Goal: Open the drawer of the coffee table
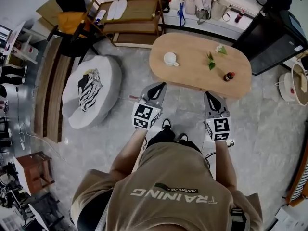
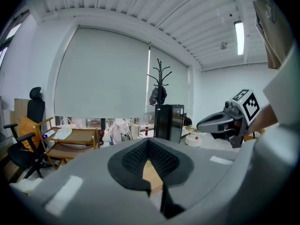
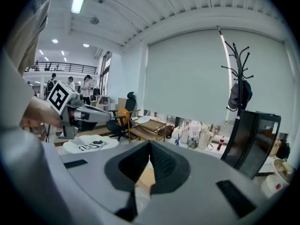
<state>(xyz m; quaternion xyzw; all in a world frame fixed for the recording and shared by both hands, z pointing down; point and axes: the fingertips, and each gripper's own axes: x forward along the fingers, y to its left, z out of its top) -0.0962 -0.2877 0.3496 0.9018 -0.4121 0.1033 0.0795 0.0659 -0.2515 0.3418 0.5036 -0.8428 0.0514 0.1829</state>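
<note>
The oval wooden coffee table stands in front of the person, with a white cup, a few green leaves and a small dark bottle on top. No drawer shows in any view. My left gripper hovers just short of the table's near left edge, jaws shut and empty. My right gripper hangs beside it at the near edge, also shut with nothing between the pads. Each gripper view shows a slice of the wooden top under the closed jaws, and the same in the right gripper view.
A grey round pouf carrying a striped cloth lies left of the table. Behind stand a wooden trolley, an office chair and a black cabinet. A white appliance sits at the right, a coat rack by the cabinet.
</note>
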